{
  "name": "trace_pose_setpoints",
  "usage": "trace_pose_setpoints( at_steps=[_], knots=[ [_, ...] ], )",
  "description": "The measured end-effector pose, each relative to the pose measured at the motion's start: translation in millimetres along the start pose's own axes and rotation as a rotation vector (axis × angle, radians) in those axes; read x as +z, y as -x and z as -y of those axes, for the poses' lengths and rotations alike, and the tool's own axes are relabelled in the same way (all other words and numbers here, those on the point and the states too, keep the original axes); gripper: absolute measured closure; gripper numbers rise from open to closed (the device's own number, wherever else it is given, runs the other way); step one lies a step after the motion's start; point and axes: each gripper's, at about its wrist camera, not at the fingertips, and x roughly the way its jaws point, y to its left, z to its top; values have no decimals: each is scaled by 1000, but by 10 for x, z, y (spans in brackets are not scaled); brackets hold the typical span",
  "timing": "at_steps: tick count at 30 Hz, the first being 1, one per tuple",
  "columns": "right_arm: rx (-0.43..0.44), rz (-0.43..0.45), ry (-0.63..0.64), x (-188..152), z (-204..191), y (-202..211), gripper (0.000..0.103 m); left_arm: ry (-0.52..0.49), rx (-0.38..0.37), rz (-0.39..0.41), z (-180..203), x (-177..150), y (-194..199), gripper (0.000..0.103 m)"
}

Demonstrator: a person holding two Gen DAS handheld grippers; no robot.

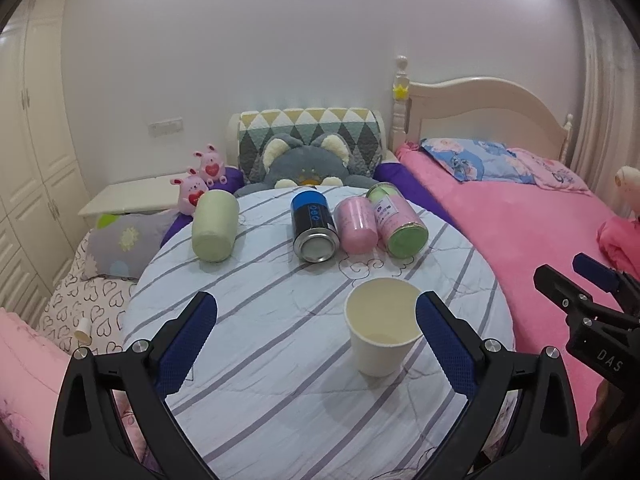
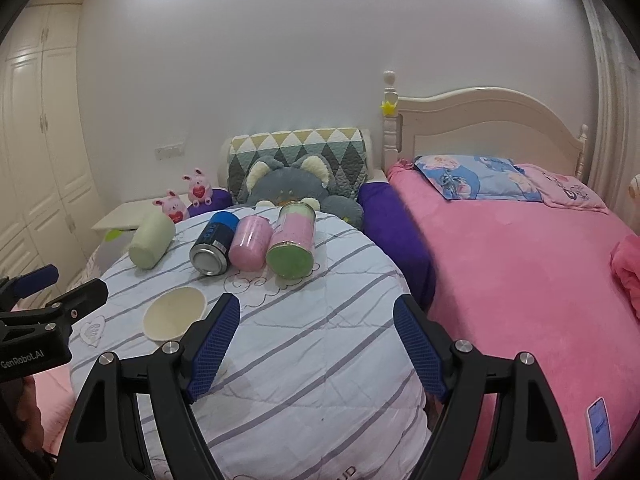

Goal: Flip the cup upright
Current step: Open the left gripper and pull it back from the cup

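Note:
A white paper cup (image 1: 382, 328) stands upright with its mouth up on the striped round cushion (image 1: 280, 380). In the left wrist view it sits just inside my left gripper's right finger (image 1: 446, 344), not gripped. My left gripper (image 1: 316, 340) is open and empty. In the right wrist view the cup (image 2: 174, 318) is left of my right gripper's left finger (image 2: 214, 344). My right gripper (image 2: 316, 346) is open and empty over the cushion (image 2: 300, 360). Each gripper shows at the edge of the other's view.
Lying on their sides at the cushion's far end are a green cup (image 1: 212, 226), a blue-black can (image 1: 314, 226), a pink cup (image 1: 356, 224) and a pink-green tube (image 1: 398, 220). A grey plush cat (image 1: 304, 164) sits behind. A pink bed (image 2: 520, 280) lies right, with a phone (image 2: 600, 432).

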Motion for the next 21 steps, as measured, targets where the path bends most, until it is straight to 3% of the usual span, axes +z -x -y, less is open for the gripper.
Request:
trace_pose_setpoints(
  at_steps=[14,21],
  knots=[
    [28,-12,-16,-215,-161,55,22,10,-19,34,-59,-192,115,2],
    [24,36,-12,-204,-192,181,22,12,1,77,-50,-178,200,2]
  ],
)
